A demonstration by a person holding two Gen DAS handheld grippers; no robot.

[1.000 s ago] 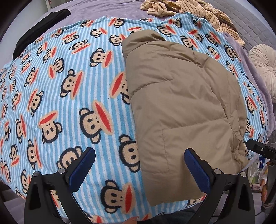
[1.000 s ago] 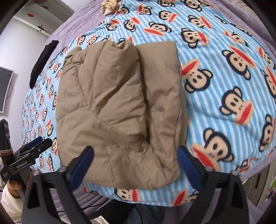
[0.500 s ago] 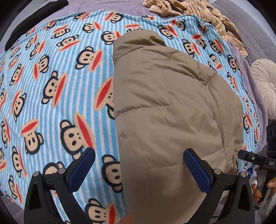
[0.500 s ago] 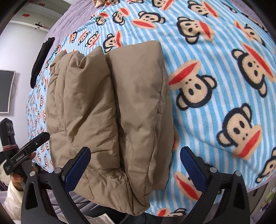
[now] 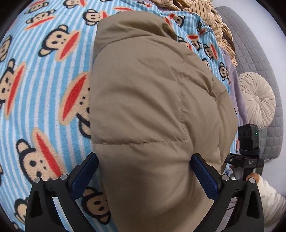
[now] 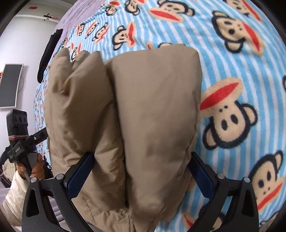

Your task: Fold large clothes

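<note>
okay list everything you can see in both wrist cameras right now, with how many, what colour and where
puffer jacket: one, tan, folded on the blanket, near edge between both grippers' open fingers
monkey blanket: one, blue-white striped, spread over the bed
striped garment: one, cream-brown, crumpled at far edge
round cushion: one, cream, right of bed
black item: one, far left bed edge
wall screen: one, dark, left wall
left gripper: one, black with blue pads, open
right gripper: one, same, open
</note>
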